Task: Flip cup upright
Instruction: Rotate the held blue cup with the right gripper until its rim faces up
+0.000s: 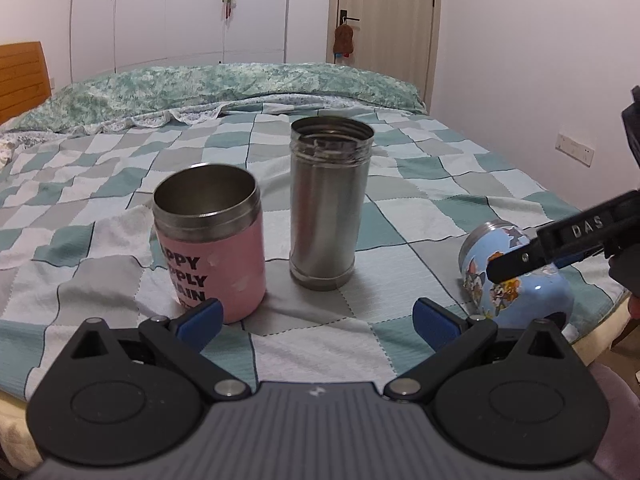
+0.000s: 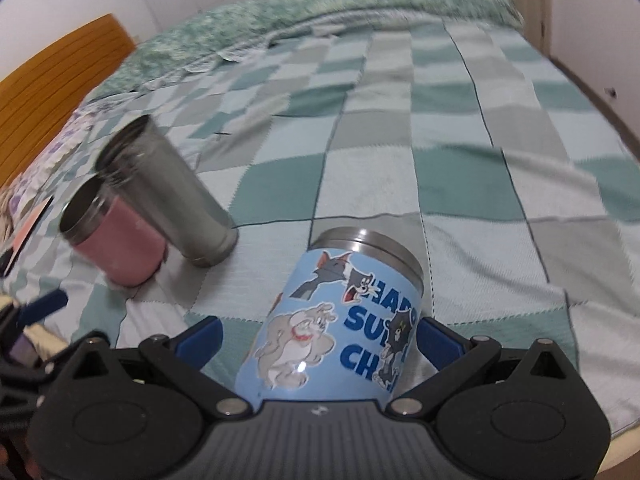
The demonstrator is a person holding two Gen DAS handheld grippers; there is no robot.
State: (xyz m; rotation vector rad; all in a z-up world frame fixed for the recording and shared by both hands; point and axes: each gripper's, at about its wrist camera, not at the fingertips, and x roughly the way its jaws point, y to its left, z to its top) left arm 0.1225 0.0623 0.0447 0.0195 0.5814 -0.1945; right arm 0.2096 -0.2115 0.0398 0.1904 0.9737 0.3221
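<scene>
A light blue cartoon-printed cup [image 2: 340, 320] lies on its side on the checked bedspread, its steel rim pointing away from me in the right wrist view. My right gripper [image 2: 320, 340] is open with its blue-padded jaws on either side of the cup's body, wider than the cup. In the left wrist view the same cup [image 1: 516, 276] lies at the right with the right gripper's finger [image 1: 532, 256] over it. My left gripper [image 1: 316, 316] is open and empty, low over the bed in front of the two upright cups.
A pink cup [image 1: 212, 244] with black lettering and a tall plain steel cup [image 1: 326, 204] stand upright, side by side. A green floral quilt [image 1: 224, 88] lies folded at the far end. The bed's right edge [image 1: 596, 312] is near the blue cup.
</scene>
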